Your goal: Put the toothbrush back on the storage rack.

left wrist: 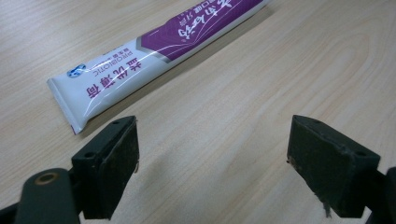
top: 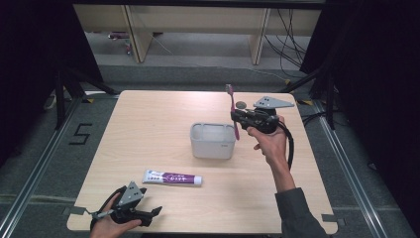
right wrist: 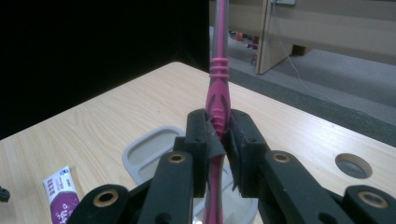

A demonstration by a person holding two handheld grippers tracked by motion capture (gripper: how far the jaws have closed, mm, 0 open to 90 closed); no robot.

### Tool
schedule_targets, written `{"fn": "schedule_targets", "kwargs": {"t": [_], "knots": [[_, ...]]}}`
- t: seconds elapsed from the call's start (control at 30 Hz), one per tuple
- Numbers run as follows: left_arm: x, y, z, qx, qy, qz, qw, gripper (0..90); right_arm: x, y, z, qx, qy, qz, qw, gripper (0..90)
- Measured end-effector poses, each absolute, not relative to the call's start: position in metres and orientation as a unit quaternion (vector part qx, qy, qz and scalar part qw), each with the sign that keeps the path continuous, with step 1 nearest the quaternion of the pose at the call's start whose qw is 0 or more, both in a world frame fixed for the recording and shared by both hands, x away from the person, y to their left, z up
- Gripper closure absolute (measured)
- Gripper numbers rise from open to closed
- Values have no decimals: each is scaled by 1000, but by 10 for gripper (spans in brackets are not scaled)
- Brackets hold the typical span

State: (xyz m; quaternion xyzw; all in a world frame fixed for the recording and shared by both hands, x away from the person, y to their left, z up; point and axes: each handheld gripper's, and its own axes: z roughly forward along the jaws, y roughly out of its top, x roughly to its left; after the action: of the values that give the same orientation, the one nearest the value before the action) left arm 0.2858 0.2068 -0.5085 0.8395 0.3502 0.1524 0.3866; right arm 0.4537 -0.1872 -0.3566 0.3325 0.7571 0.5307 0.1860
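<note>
The right gripper [top: 238, 118] is clenched on the pink toothbrush [top: 232, 110] at mid-handle, upright with its tail dipping toward the grey holder [top: 212, 141] just below — likely for a straight drop — while the left gripper [left wrist: 212, 168] sits released, toothpaste tube [left wrist: 154, 46] just ahead.

One pink toothbrush [top: 232, 110] — clamped between the right gripper's [top: 235, 119] jaws. One grey cup [top: 212, 140], just below and beside that gripper. One toothpaste tube [top: 172, 177] — lying ahead of the left gripper's [top: 154, 212] spread jaws. Two grippers in all, on one table [top: 148, 129].
</note>
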Motion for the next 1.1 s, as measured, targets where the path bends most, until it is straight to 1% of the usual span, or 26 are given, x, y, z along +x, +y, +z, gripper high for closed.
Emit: {"fn": "schedule_targets", "kwargs": {"t": [0.03, 0.1, 0.23, 0.27, 0.33, 0.43, 0.5, 0.57, 0.63, 0.7, 0.77, 0.8, 0.9, 0.93, 0.97, 1.0, 1.03, 1.07, 1.1], "knots": [[286, 207, -508, 840, 349, 153, 386, 163, 454, -185, -356, 338, 756, 531, 179, 792], [286, 207, -508, 841, 349, 152, 385, 163, 457, -183, -357, 337, 757, 529, 184, 791], [285, 206, -508, 841, 349, 151, 385, 163, 464, -178, -361, 348, 752, 529, 180, 791], [285, 206, -508, 841, 348, 152, 386, 163, 468, -177, -363, 342, 753, 529, 189, 791], [285, 207, -508, 842, 348, 151, 385, 163, 469, -175, -365, 349, 749, 536, 170, 791], [286, 206, -509, 840, 348, 150, 389, 163, 472, -173, -366, 347, 750, 532, 182, 791], [285, 206, -508, 840, 349, 151, 387, 163, 474, -170, -367, 353, 748, 534, 172, 791], [285, 206, -508, 842, 347, 149, 386, 163, 477, -170, -369, 350, 749, 533, 181, 791], [285, 207, -508, 842, 345, 150, 386, 163, 479, -169, -372, 360, 749, 529, 172, 791], [285, 206, -508, 841, 347, 151, 386, 163, 481, -169, -375, 365, 746, 527, 181, 791], [285, 206, -509, 840, 347, 151, 388, 163, 482, -168, -377, 372, 744, 528, 169, 791], [285, 206, -509, 841, 347, 151, 388, 163, 484, -170, -378, 365, 746, 525, 185, 791], [285, 206, -509, 841, 346, 150, 388, 163, 484, -169, -382, 378, 742, 526, 174, 791], [285, 206, -509, 841, 346, 150, 388, 163, 486, -170, -383, 370, 747, 521, 184, 791], [285, 206, -509, 841, 345, 150, 387, 163, 485, -169, -384, 379, 744, 523, 170, 791], [285, 206, -509, 841, 344, 149, 391, 163, 486, -169, -386, 376, 746, 520, 176, 791], [285, 206, -509, 841, 344, 149, 390, 163, 485, -169, -387, 389, 741, 520, 170, 791], [285, 206, -509, 841, 344, 149, 390, 163, 488, -171, -389, 377, 744, 520, 185, 791], [285, 206, -509, 841, 344, 149, 390, 163, 488, -170, -390, 381, 744, 520, 175, 791]]}}
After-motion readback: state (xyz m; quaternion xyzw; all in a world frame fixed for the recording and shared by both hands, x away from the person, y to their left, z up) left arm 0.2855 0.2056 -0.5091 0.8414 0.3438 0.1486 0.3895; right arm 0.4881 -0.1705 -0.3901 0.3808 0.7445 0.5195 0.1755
